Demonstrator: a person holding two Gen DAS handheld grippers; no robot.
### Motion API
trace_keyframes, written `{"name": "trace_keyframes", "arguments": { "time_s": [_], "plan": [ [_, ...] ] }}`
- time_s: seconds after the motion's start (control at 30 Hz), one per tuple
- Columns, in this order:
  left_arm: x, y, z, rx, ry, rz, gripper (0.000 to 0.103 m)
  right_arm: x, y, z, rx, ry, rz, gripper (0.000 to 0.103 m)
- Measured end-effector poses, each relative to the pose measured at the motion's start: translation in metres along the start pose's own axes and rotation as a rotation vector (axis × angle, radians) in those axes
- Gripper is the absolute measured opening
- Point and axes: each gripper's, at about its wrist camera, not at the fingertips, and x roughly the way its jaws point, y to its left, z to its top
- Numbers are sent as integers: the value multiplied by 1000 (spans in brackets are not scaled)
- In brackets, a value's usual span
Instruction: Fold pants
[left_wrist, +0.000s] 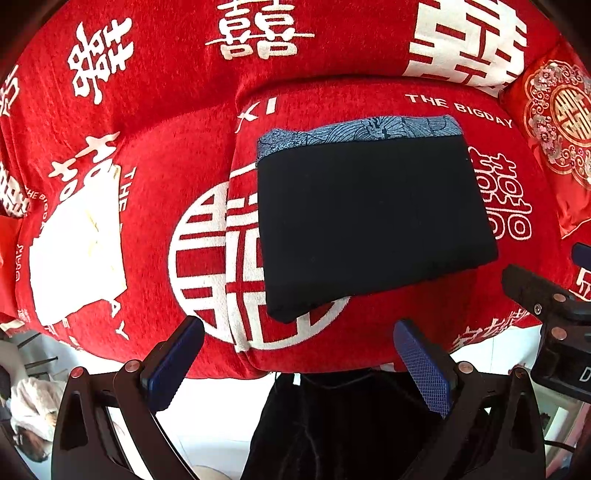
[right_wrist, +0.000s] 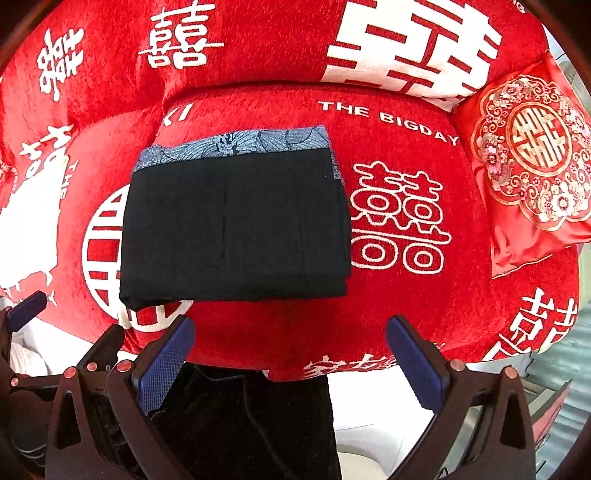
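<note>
Red plush covers the sofa (left_wrist: 155, 155), stamped with white double-happiness characters and the words "THE BIGDAY". At its left end, a white printed patch (left_wrist: 77, 251) fills the cover beside a large round white emblem (left_wrist: 210, 258), which straddles the seam between two seat cushions. Partly over that emblem, on the middle seat cushion, lie the black pants (left_wrist: 369, 218), folded into a compact rectangle; a strip of blue-grey patterned fabric (left_wrist: 362, 131) shows along the fold's far edge, toward the backrest. The near edge of the bundle stops short of the sofa's front edge. To the right of the pants, a white outlined character (right_wrist: 399, 218) sits on bare cushion, and at the sofa's right end a red satin pillow (right_wrist: 532, 166) with gold and floral embroidery leans against the corner. The left gripper (left_wrist: 297, 365) and the right gripper (right_wrist: 290, 365) both hang in front of the sofa's front edge, apart from the pants, each with jaws spread wide and nothing between the blue pads (right_wrist: 162, 369). Dark cloth (right_wrist: 243, 424) hangs below the grippers; what it belongs to cannot be told.
</note>
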Motion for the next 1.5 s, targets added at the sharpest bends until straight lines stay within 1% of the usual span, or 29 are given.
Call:
{"name": "trace_keyframes", "arguments": {
  "time_s": [0.47,0.7,1.0,1.37,1.5],
  "plan": [
    [-2,-3,-3,22,-2,-5,103,-5,0,-2,-3,-23,-23,103],
    [1,-5,-2,-3,5,4,103,1,-2,2,-22,-19,-6,103],
    [-4,-12,1,-48,-5,18,103,7,-12,6,-45,5,26,103],
    [-4,-21,-3,-75,13,38,103,7,-20,12,-93,13,62,103],
    [-5,-22,-4,-99,20,30,103,7,-21,12,-101,19,70,103]
  ]
}}
